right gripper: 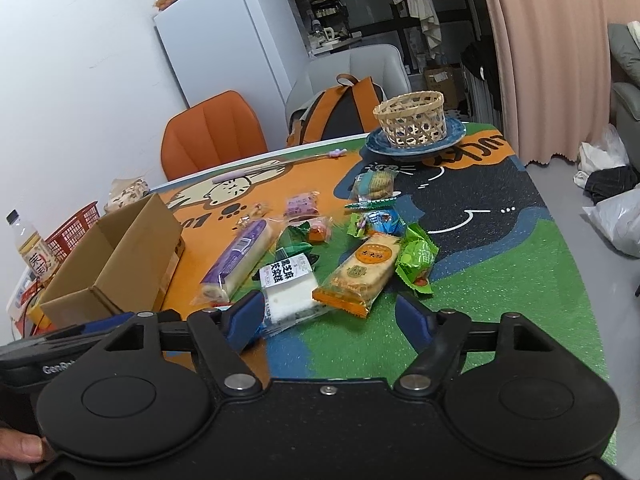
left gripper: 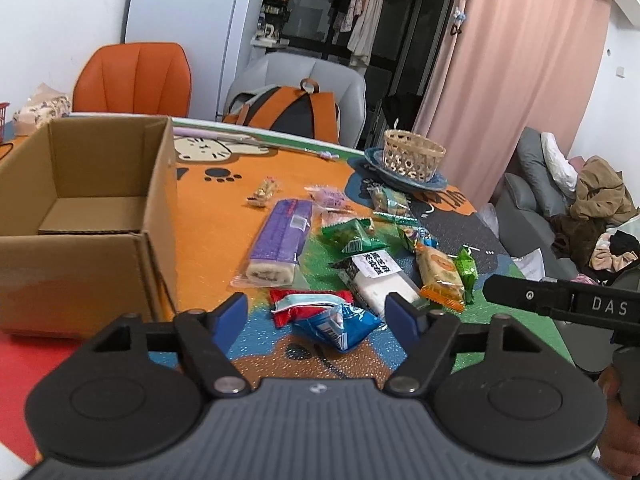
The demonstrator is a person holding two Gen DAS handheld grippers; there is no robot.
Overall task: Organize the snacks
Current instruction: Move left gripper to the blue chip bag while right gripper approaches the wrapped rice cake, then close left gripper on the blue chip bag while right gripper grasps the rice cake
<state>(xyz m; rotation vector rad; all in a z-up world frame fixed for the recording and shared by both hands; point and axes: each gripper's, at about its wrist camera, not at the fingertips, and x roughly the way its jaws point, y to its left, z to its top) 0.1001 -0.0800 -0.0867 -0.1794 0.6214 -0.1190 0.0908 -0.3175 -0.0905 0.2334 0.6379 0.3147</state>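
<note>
Several wrapped snacks lie loose on the colourful cartoon mat. An open, empty cardboard box (left gripper: 100, 148) (right gripper: 132, 240) stands to their left. My left gripper (left gripper: 318, 312) is open low over the mat, with a red packet (left gripper: 308, 304) and a blue packet (left gripper: 340, 326) lying between its fingers, untouched by the pads. Beyond them lie a long purple roll pack (left gripper: 282, 236) (right gripper: 240, 256) and a white cake pack with a black label (left gripper: 380, 276) (right gripper: 288, 284). My right gripper (right gripper: 330, 312) is open just short of the white pack and an orange biscuit pack (right gripper: 360, 272) (left gripper: 440, 276).
A woven basket (left gripper: 412, 154) (right gripper: 410, 120) sits on a blue plate (right gripper: 456, 132) at the far end. Green packets (right gripper: 418, 258) lie right of the biscuits. Behind the table stand an orange chair (left gripper: 132, 80) and a backpack (left gripper: 296, 112). A red basket (right gripper: 72, 232) and bottle (right gripper: 34, 248) stand beyond the box.
</note>
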